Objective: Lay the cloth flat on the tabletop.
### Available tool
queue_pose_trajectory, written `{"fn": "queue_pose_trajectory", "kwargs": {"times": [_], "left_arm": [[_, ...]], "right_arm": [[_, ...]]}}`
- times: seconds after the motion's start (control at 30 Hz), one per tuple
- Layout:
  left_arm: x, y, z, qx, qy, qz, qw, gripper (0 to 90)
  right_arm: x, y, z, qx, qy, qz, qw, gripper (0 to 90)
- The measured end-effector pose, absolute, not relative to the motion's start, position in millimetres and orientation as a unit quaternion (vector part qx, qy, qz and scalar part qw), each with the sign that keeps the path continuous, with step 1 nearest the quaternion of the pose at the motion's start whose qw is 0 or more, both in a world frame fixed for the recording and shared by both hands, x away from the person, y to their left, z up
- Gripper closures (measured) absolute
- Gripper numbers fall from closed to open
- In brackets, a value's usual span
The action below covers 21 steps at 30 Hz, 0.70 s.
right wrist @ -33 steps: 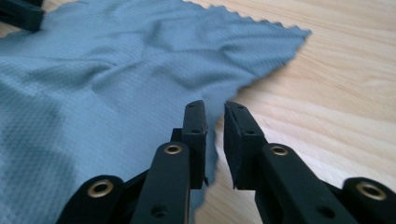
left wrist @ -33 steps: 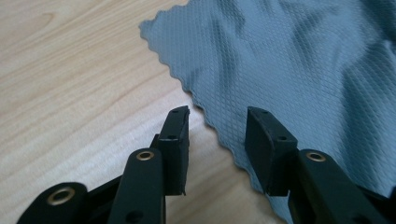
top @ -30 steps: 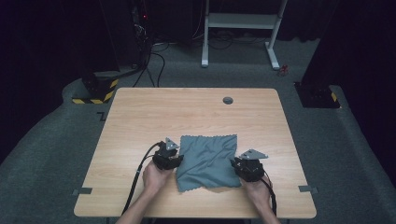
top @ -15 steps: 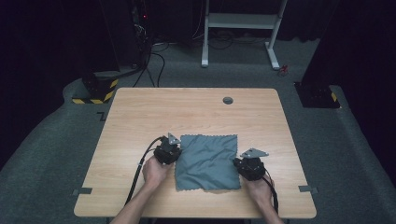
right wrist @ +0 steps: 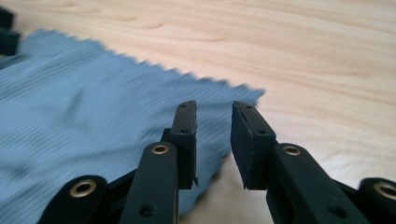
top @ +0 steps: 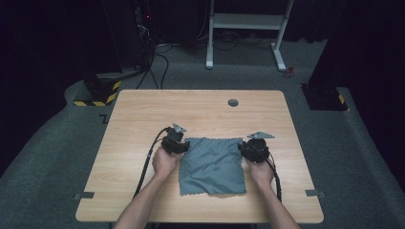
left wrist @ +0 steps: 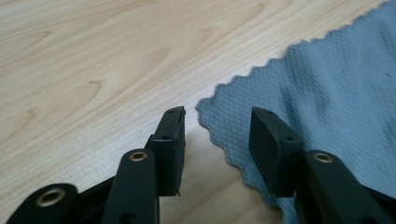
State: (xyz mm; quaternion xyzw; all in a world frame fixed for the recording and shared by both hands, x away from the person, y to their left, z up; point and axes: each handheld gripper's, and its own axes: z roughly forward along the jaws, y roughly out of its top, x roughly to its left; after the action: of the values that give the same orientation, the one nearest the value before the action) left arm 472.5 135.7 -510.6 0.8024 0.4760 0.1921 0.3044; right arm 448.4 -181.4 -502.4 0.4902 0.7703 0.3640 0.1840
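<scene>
While lying flat at 6 o'clock on the worktop [top: 143,114], grey cloth [top: 211,164]. At its 10 o'clock corner, left gripper [left wrist: 217,123] just opened, holding nothing; at 2 o'clock, right gripper [right wrist: 214,116] narrowly apart, holding nothing.

A light wooden counter [top: 143,200] had a small round grommet [top: 233,102] near its far edge. Beyond it, a white frame [top: 248,21] stood on grey carpet [top: 47,143]; far left sat what looked like a yellow-and-black striped base [top: 98,93].
</scene>
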Motion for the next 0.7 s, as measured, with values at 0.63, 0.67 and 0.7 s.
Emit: {"fn": "queue_pose_trajectory", "kwargs": {"times": [0.63,0.67,0.7], "left_arm": [[478,125,-511,0.826,0.435,0.179,0.31,89.3],[478,125,-511,0.827,0.434,0.181,0.308,89.7],[478,126,-511,0.827,0.432,0.185,0.308,90.0]], "right_arm": [[480,-170,-513,0.49,0.793,0.303,0.199,89.4],[480,-170,-513,0.492,0.792,0.303,0.196,89.7],[480,-171,-513,0.495,0.791,0.304,0.19,90.0]]}}
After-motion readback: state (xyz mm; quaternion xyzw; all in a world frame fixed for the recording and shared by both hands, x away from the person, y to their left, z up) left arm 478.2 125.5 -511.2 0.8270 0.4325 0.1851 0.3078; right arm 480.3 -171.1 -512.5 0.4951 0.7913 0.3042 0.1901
